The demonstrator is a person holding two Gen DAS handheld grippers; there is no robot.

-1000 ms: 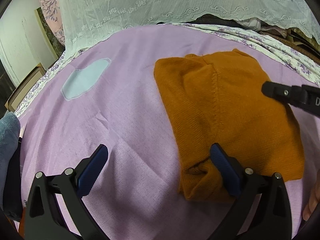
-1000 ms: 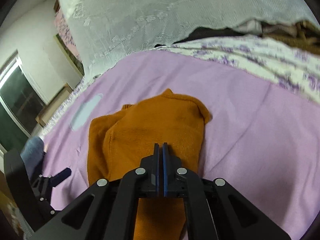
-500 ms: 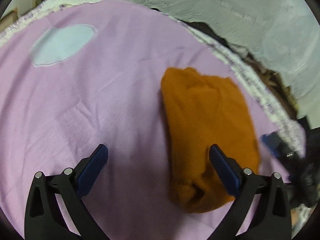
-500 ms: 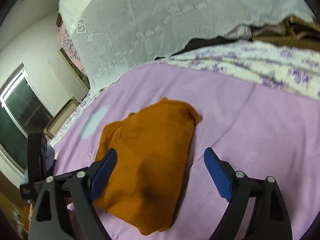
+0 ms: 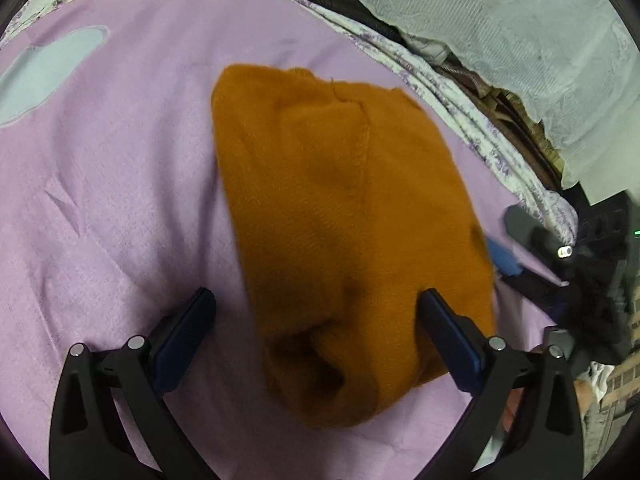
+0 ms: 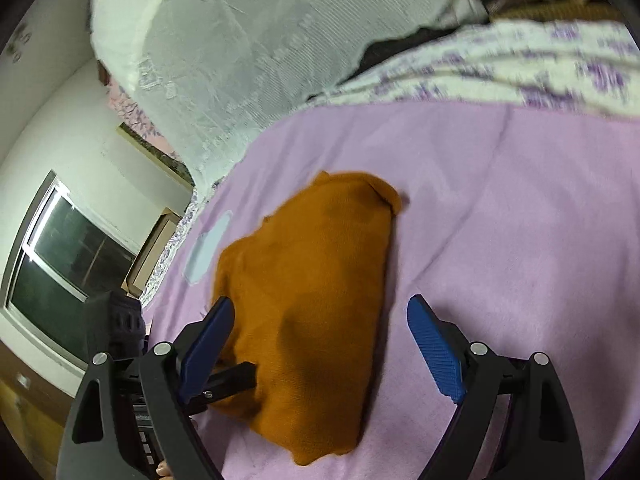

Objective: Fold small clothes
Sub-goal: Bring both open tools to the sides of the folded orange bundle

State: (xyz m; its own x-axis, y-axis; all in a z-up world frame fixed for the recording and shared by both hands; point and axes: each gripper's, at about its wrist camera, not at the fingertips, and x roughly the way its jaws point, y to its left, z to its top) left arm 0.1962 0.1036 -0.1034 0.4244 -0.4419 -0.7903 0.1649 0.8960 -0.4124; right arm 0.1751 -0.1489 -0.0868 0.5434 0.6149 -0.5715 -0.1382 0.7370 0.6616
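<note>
A matt, fuzzy knit with a fine ribbed weave and a raised stitched seam is seen in the orange garment (image 5: 344, 216) at frame centre. Beneath it, the purple bed cover (image 5: 112, 184) is shown as a soft, slightly napped woven cloth, creased in places. At the upper right, sheer patterned lace (image 5: 540, 40) is draped. The fingers (image 6: 434, 346) are faced with ridged blue pads on matt black plastic.

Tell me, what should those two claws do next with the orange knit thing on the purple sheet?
Probably close the left claw on the bunched near end of the orange sweater, since that end looks lumpy and sits between its open blue pads. The right claw is open too, holding nothing.
</note>
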